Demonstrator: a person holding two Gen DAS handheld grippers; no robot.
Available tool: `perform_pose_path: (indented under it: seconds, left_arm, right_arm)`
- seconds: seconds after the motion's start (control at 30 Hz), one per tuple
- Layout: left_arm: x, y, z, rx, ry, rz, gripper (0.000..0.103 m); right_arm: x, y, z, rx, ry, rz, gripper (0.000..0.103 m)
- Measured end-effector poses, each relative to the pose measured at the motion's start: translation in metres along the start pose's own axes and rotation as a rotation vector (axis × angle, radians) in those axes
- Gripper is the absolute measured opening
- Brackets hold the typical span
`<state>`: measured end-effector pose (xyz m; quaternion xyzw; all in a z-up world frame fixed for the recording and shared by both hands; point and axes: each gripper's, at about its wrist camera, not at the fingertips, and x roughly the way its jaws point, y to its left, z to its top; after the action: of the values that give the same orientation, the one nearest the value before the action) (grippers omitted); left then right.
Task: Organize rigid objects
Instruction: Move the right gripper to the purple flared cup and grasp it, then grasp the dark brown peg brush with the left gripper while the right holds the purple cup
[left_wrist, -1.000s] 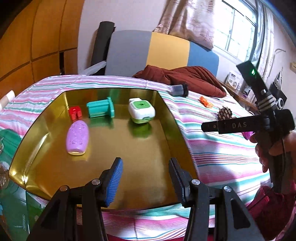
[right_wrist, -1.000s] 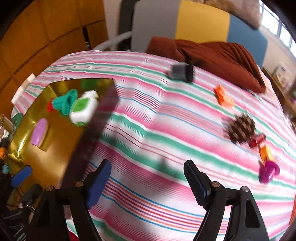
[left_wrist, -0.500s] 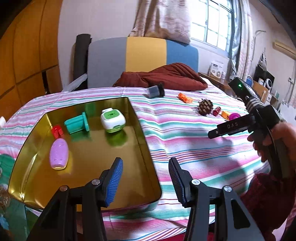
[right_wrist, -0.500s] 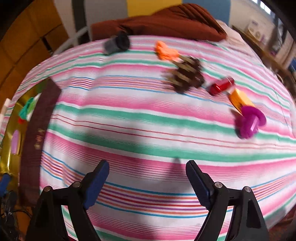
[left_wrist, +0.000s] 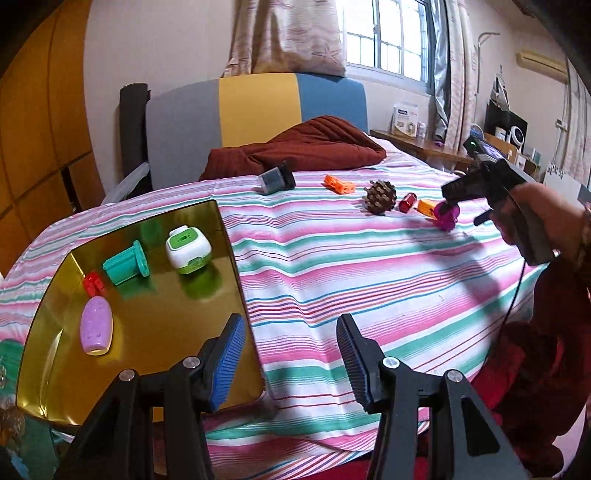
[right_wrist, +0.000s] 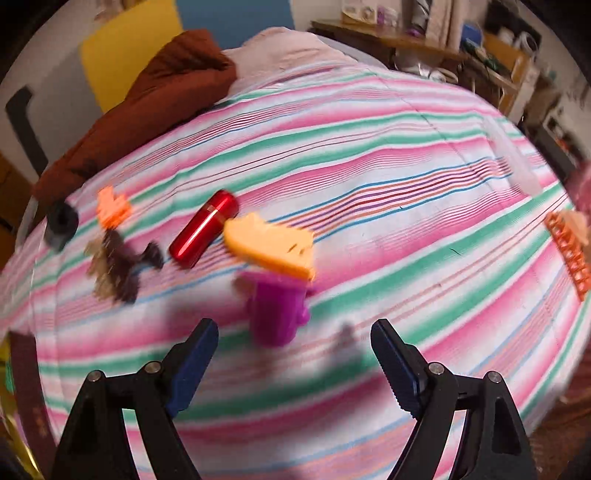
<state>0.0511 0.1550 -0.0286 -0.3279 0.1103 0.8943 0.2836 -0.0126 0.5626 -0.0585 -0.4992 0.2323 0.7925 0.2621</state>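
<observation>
Gold tray (left_wrist: 221, 236) on striped bedspread (left_wrist: 332, 266), holding purple bottle (left_wrist: 96, 325), red block (left_wrist: 94, 282), teal spool (left_wrist: 125, 262), white-green box (left_wrist: 188, 249). Well right of tray: pinecone (left_wrist: 380, 195), red cylinder (right_wrist: 203, 229), magenta piece (right_wrist: 277, 306). Left gripper (left_wrist: 291, 362) spread, empty, over tray's near right corner. Right gripper (right_wrist: 295, 369) spread, empty, jaws just widened, just short of magenta piece.

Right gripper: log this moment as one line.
right gripper: jaws open, empty, just widened | over: purple piece on striped cloth | left gripper: open, empty | gold tray: four items
</observation>
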Motion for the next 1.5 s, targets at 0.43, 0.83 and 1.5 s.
perform_pose_path:
  seconds: [0.43, 0.83, 1.5]
  left_arm:
    - [0.011, -0.019, 0.003, 0.067, 0.026, 0.004, 0.052]
    - [0.047, -0.063, 0.063, 0.064, 0.027, -0.109, 0.052]
    - [0.242, -0.155, 0.207, 0.061, 0.210, -0.093, 0.055]
  right_arm:
    - [0.019, -0.001, 0.003, -0.031, 0.009, 0.087, 0.040]
    - [0.019, -0.002, -0.003, 0.000, 0.047, 0.173, 0.041]
    - [0.021, 0.002, -0.001, -0.074, 0.045, 0.130, 0.041]
